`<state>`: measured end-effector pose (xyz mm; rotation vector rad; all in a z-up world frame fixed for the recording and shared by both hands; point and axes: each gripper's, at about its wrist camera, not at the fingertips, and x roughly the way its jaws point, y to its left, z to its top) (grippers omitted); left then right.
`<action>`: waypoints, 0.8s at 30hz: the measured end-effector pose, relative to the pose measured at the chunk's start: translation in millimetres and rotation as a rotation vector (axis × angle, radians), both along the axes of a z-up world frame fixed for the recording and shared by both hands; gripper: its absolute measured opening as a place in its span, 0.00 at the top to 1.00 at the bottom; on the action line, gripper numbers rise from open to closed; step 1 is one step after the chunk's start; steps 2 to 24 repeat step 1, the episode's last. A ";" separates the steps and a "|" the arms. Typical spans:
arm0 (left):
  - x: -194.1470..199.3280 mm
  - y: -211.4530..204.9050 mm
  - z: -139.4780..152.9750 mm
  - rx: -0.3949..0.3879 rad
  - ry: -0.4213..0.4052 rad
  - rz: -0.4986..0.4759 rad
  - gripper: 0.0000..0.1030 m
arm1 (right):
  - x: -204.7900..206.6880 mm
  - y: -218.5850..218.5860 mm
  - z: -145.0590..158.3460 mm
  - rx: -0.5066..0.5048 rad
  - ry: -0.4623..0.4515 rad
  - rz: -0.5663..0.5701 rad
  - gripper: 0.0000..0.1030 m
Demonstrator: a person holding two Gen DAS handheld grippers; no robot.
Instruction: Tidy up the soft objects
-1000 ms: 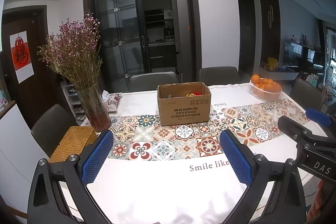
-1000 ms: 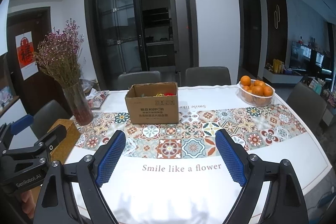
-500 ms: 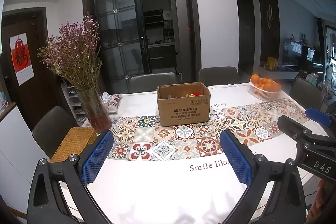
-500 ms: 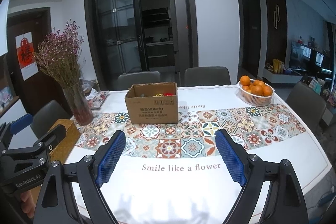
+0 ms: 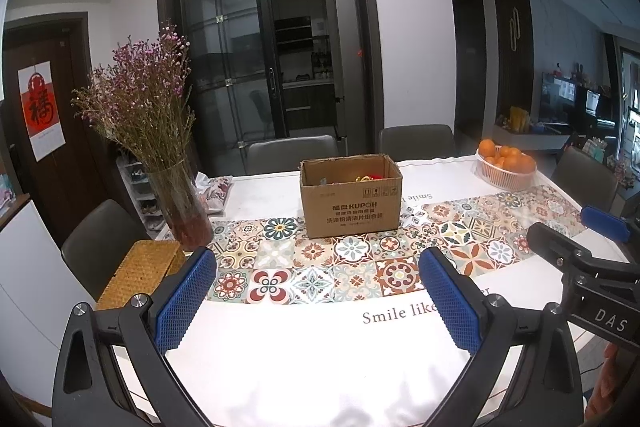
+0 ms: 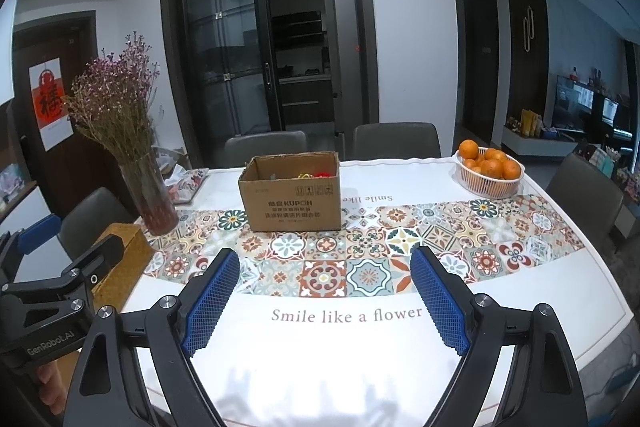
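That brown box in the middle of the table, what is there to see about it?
The cardboard box is plain brown and open at the top, with dark printed lettering and small symbols on its front. It stands upright on the patterned tablecloth, near the table's middle. Something yellow and red peeks over its rim; what exactly is unclear. Nothing else touches it, and both grippers are well short of it.

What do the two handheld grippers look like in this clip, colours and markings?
Both are black frames with silver screw heads and blue, grid-textured pads. From the right wrist view the left gripper carries white "GenRobot.AI" lettering; from the left wrist view the right gripper shows white letters "DAS". No cables or sleeves are visible.
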<state>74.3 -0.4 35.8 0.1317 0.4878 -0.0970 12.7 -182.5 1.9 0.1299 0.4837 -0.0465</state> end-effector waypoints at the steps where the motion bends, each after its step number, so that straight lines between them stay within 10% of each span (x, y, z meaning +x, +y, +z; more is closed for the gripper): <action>1: 0.5 0.4 -0.3 0.000 0.001 0.001 0.00 | -0.2 -0.1 -0.2 0.000 0.000 0.001 0.14; 24: 0.5 0.4 -0.3 0.000 0.001 0.001 0.00 | -0.2 -0.1 -0.2 0.000 0.000 0.001 0.14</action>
